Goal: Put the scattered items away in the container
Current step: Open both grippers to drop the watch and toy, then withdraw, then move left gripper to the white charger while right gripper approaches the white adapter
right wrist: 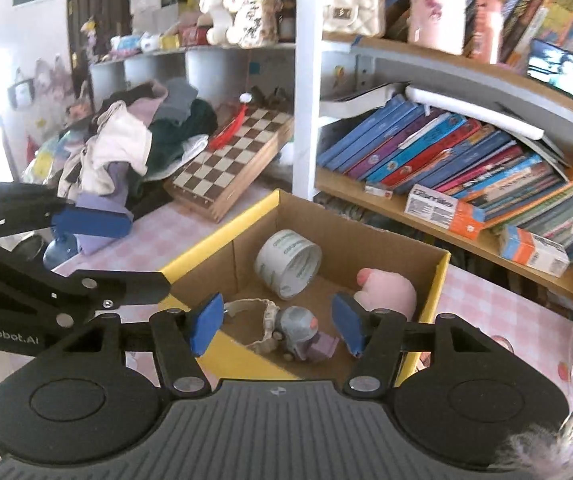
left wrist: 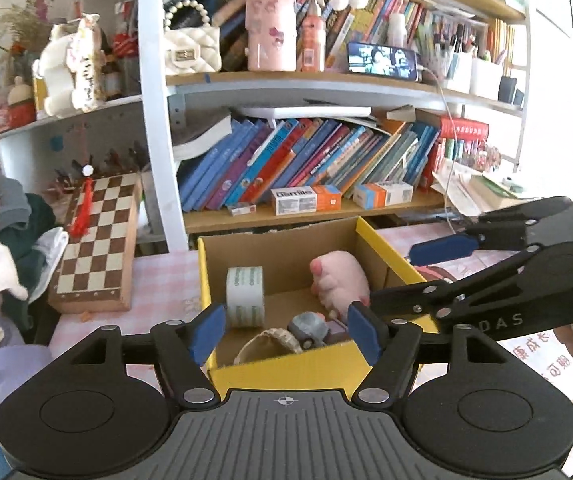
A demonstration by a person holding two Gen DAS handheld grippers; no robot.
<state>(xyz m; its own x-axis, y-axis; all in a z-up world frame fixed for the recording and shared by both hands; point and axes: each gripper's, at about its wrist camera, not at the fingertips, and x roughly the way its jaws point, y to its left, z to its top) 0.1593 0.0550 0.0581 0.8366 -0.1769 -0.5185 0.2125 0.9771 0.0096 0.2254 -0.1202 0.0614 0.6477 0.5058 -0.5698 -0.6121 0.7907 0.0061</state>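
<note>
My left gripper [left wrist: 284, 330] and right gripper [right wrist: 276, 326] hover with jaws apart and empty over the yellow cardboard box [right wrist: 432, 300], which already holds 4 items — tape roll [right wrist: 288, 262], pink plush [right wrist: 386, 292], watch [right wrist: 262, 320], grey toy [right wrist: 300, 330] — so tidying looks nearly done.

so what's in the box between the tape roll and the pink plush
Bare cardboard floor separates the tape roll from the pink plush; the right wrist view shows it best.

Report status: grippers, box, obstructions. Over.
Left gripper and right gripper open, empty. Tape roll, pink plush, watch, toy inside box. Nothing blocking.
</note>
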